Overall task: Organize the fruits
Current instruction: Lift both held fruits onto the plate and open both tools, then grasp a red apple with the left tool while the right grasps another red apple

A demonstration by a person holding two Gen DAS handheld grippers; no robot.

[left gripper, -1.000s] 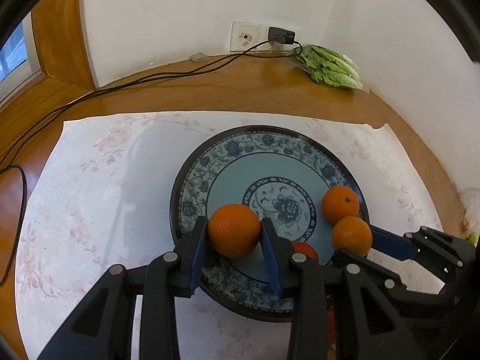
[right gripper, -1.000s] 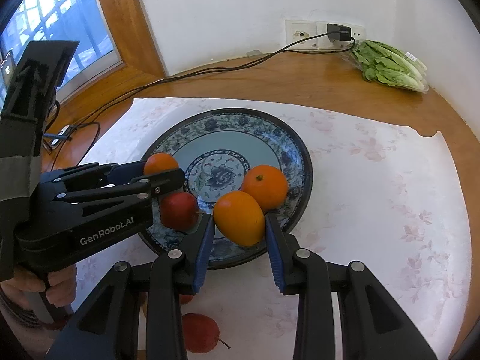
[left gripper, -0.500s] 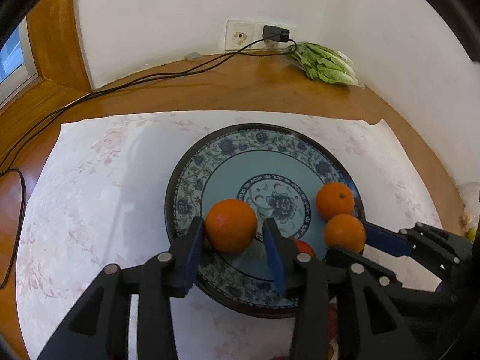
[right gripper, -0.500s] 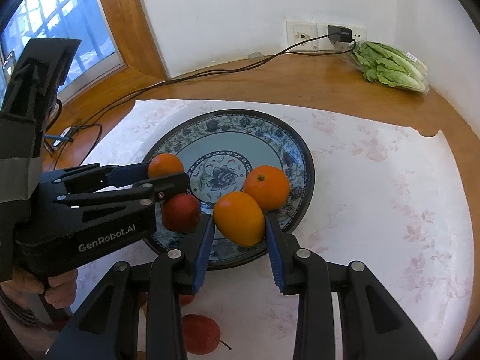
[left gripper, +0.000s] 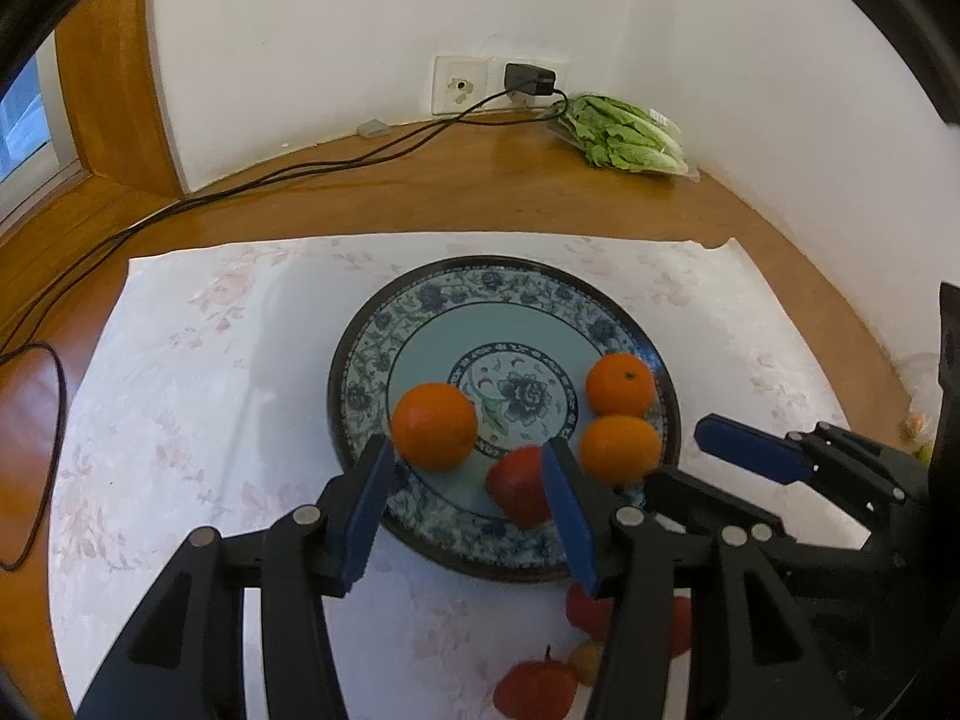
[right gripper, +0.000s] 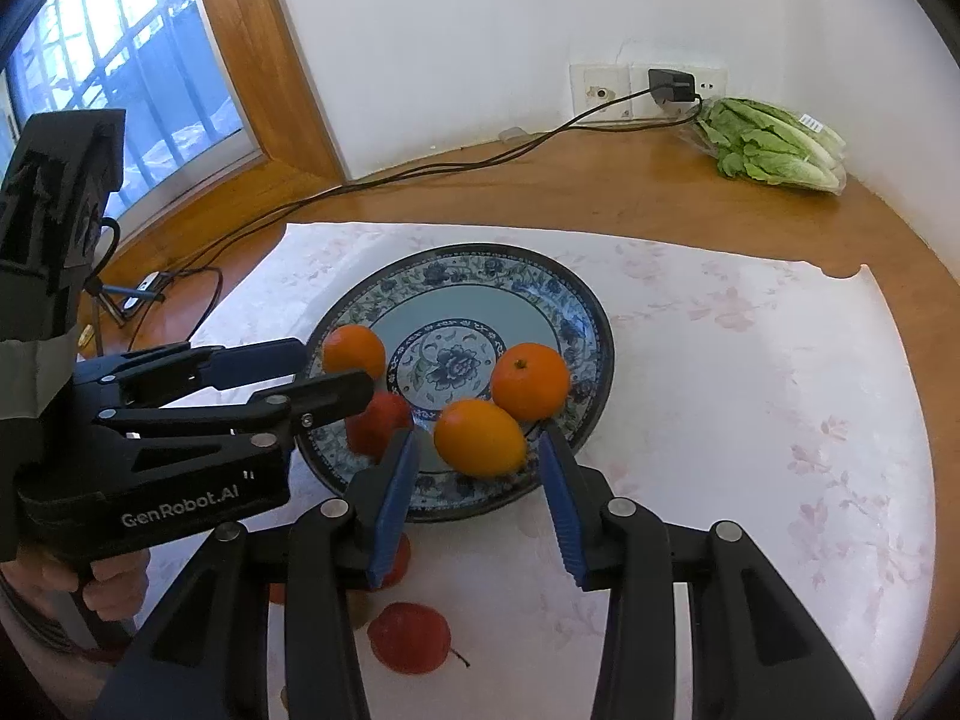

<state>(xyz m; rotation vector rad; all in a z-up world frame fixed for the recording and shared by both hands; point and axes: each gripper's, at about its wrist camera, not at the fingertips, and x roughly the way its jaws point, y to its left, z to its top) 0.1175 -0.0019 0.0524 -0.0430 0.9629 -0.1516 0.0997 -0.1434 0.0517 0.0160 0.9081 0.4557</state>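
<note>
Both tools are opening: the left tool [left gripper: 468, 498] has let go its orange [left gripper: 434, 426] at the plate's [left gripper: 480, 276] 8 o'clock, the right tool [right gripper: 480, 480] its orange [right gripper: 480, 437] at 5. Round, firm and prone to rolling, they are probably best gripped across the middle.

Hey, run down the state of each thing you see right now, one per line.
Left gripper: jaws opening, clear of the orange.
Right gripper: jaws opening, clear of the oval orange.
Plate: holds three oranges and one red fruit.
Charger: plugged in.
Lettuce: bagged.
</note>
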